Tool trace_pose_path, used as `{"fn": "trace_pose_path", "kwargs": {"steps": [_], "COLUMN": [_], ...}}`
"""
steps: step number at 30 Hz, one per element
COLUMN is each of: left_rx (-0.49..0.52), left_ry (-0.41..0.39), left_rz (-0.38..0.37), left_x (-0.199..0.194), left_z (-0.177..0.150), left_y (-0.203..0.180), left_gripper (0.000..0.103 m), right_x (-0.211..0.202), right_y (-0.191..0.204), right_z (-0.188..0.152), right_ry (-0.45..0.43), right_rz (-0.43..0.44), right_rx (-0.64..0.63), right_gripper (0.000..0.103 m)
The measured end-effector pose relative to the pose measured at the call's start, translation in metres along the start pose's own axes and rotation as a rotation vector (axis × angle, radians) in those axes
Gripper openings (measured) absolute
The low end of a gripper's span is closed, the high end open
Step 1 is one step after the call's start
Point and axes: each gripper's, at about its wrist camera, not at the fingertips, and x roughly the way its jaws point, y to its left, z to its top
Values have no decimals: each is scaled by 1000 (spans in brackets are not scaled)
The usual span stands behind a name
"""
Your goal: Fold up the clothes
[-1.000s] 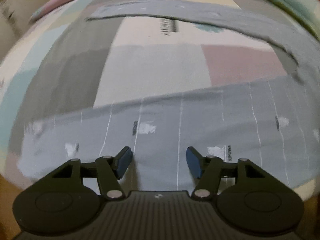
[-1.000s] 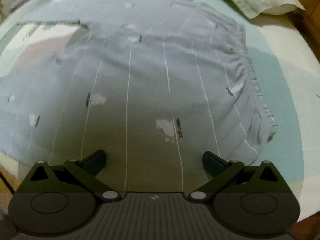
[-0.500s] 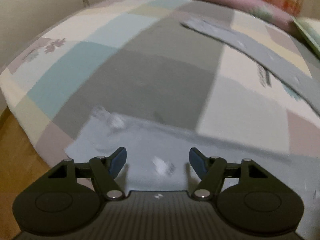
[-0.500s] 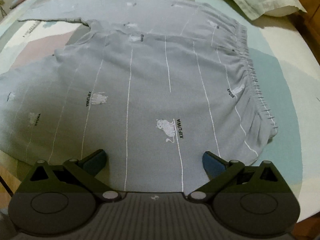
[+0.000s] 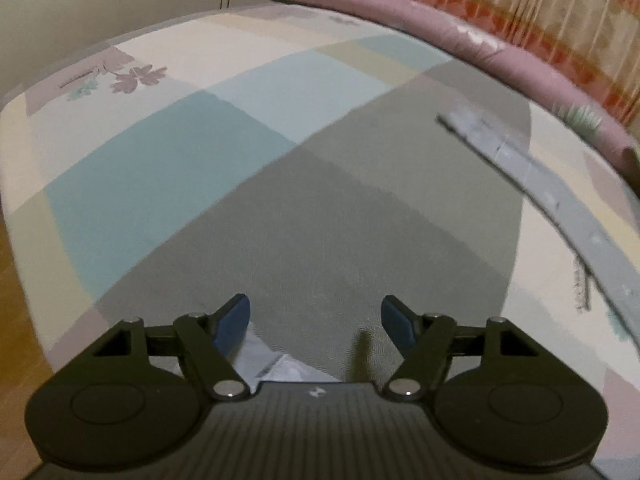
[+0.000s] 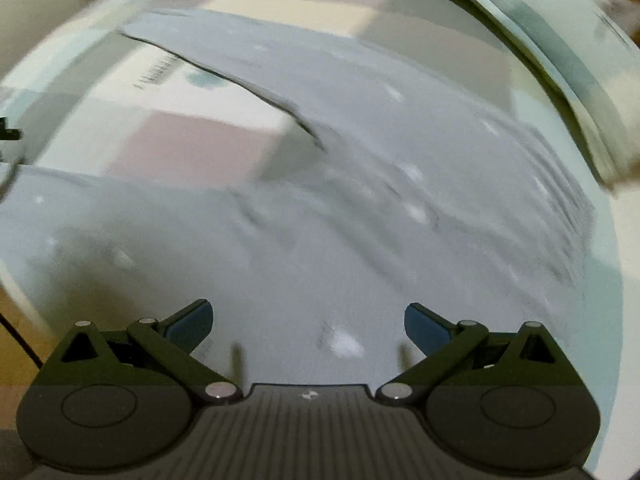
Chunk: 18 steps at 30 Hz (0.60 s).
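Grey trousers lie lengthwise ahead of my released right hand-held gripper; my left hand-held gripper, opening and empty, overshoots their hem corner.

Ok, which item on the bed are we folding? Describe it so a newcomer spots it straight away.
Start from the bed with the pastel patchwork sheet. Spread flat across it, below the pale pillow, lie the grey trousers, one leg stretching away separately. Nothing else there is plain blue-grey with small white motifs and a gathered waistband.
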Motion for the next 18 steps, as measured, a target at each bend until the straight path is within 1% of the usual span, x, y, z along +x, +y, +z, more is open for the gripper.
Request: {"fn": "trace_pose_path", "kwargs": {"steps": [3, 4, 6, 8, 11, 12, 13, 14, 16, 18], "left_rx": [-86, -128, -212, -300, -433, -464, -503, -547, -625, -673], "left_ry": [23, 31, 49, 64, 85, 81, 82, 89, 106, 117], "left_rz": [-40, -38, -34, -59, -95, -90, -103, -136, -209, -258], "left_x": [-25, -32, -45, -46, -48, -46, -42, -36, -23, -11], "left_z": [-9, -14, -26, -37, -53, -55, -57, -57, -58, -57], "left_y": [24, 32, 48, 63, 85, 91, 95, 100, 109, 117], "left_gripper": [73, 73, 73, 73, 73, 73, 73, 73, 73, 73], "right_x": [10, 14, 28, 43, 70, 80, 89, 98, 110, 116], "right_y": [24, 33, 59, 92, 149, 170, 191, 214, 253, 286], "right_z": [33, 45, 71, 99, 139, 153, 165, 177, 194, 205], "right_ry": [-10, -11, -21, -30, 32, 56, 88, 125, 151, 135], "right_rz": [115, 158, 253, 369, 578, 648, 712, 761, 785, 787], "right_rx": [-37, -51, -111, -184, -274, -296, -317, -342, -401, -462], "right_gripper": [103, 103, 103, 103, 103, 103, 103, 103, 103, 103]}}
